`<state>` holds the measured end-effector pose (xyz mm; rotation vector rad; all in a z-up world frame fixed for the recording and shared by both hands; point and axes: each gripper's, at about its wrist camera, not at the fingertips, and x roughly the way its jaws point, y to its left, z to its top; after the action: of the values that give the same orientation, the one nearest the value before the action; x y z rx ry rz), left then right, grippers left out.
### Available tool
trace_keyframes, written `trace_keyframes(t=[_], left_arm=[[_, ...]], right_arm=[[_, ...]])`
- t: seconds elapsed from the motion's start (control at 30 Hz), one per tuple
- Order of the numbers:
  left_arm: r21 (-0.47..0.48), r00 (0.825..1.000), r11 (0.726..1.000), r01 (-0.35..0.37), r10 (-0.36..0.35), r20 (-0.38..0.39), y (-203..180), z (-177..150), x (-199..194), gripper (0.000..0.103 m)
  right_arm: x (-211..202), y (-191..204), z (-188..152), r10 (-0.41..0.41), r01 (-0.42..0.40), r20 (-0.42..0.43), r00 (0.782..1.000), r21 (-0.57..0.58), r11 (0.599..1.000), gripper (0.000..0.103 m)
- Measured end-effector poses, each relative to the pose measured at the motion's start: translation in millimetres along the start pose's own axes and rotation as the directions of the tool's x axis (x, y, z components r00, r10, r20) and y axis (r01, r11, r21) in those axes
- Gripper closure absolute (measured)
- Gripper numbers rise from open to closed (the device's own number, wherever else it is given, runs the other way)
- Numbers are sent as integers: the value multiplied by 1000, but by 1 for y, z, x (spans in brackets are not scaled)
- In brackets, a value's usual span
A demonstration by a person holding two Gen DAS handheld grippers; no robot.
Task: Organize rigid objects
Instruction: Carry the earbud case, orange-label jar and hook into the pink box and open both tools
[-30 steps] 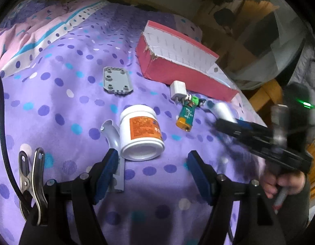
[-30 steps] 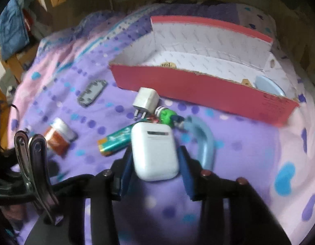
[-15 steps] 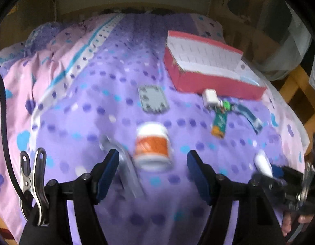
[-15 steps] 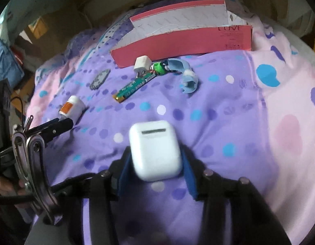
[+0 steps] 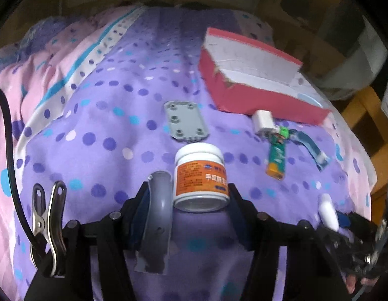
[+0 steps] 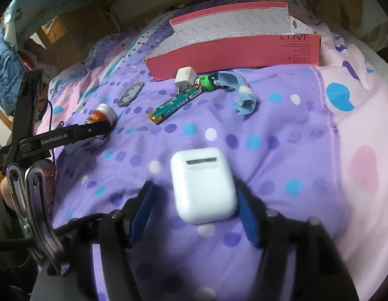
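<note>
A white jar with an orange label (image 5: 201, 177) lies on the purple dotted bedspread between the fingers of my left gripper (image 5: 187, 200), beside a grey curved piece (image 5: 157, 213); the jaws are open around both. My right gripper (image 6: 195, 212) has opened; the white earbud case (image 6: 204, 184) sits between its jaws, blurred, with a gap on the left side. The case also shows in the left wrist view (image 5: 327, 210). The jar shows small in the right wrist view (image 6: 102, 115).
A red open box (image 5: 254, 77) (image 6: 234, 50) stands at the back. Before it lie a white charger (image 6: 185, 76), a green lighter (image 6: 176, 104), a green toy (image 6: 206, 80), a blue curved piece (image 6: 241, 92) and a grey plate (image 5: 186, 121).
My left gripper moved forward so the jar and grey piece now lie between its fingers. My right gripper pulled back from the box and opened its jaws off the earbud case.
</note>
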<state>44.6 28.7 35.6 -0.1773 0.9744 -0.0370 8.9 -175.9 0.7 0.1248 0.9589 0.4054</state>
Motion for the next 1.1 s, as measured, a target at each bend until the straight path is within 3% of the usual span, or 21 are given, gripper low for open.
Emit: trace_keyframes(t=[0.1, 0.2, 0.27, 0.43, 0.63, 0.7, 0.73, 1.0, 1.1], left_arm=[[-20, 999, 1000, 14, -15, -39, -12, -24, -17, 42], [-15, 998, 1000, -21, 20, -62, -25, -50, -32, 41], [8, 997, 1000, 4, -4, -77, -30, -56, -38, 39], [0, 999, 1000, -7, 7, -51, -25, -47, -40, 39], [-18, 999, 999, 32, -32, 9, -15, -45, -14, 42], [-26, 998, 998, 50, -49, 34, -13, -47, -17, 42], [-25, 998, 998, 54, -53, 40, -12, -48, -18, 42], [-19, 997, 999, 47, -46, 69, -14, -49, -27, 42], [-43, 990, 993, 109, -104, 92, -12, -37, -43, 42]], right_arm=[[-3, -4, -1, -6, 5, 8, 1000, 16, 1000, 50], [-4, -7, -1, 7, -7, 10, 1000, 32, 999, 51], [-3, -7, -1, 4, -4, 9, 1000, 30, 1000, 51], [-3, -7, 0, 11, -12, 8, 1000, 30, 999, 49], [-2, 0, 0, -3, 3, 9, 1000, 4, 1000, 44], [-3, 1, -1, -20, 20, 19, 1000, -6, 1000, 49], [-4, 2, -2, -31, 31, 24, 999, -8, 999, 58], [-15, 2, -5, -30, 31, 77, 997, -1, 1000, 58], [-31, -3, -2, -3, 1, 121, 993, 19, 1000, 58]])
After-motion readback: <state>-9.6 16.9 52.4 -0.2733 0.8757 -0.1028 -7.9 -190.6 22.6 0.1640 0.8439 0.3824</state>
